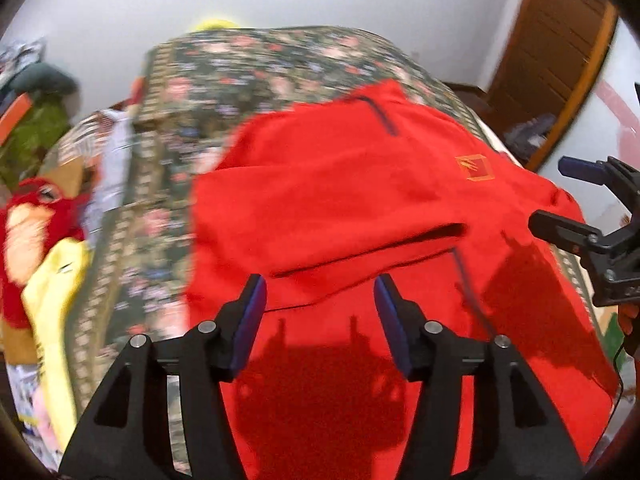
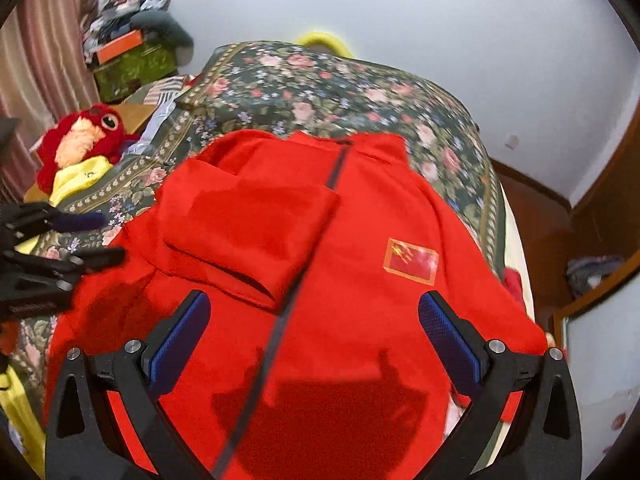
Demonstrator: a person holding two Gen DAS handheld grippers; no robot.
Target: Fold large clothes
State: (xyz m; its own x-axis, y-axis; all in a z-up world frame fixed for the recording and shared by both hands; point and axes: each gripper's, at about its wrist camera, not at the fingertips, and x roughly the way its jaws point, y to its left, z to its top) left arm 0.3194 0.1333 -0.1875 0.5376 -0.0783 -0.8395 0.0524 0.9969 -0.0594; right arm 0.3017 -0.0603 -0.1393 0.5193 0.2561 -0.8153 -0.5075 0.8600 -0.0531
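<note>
A: Jacket (image 2: 360, 240), red and zipped, lies front-up across the near end of the floral bed (image 2: 320, 88), one sleeve (image 2: 248, 232) folded over its chest.

B: Handling?

A: Soft and light, I'd judge, limp enough to sag (no stiffness except along the zip). Best taken at a hem corner or shoulder seam, pinching one layer.

B: Grippers?

A: Left gripper (image 1: 320, 300) hangs spread wide over the cloth, holding nothing. Right gripper (image 2: 314, 320) likewise gapes, empty, above the lower front.

B: Differences between views?

A: The right wrist view shows the collar and full zip line; the left wrist view shows a wooden door (image 1: 560, 40) instead.
</note>
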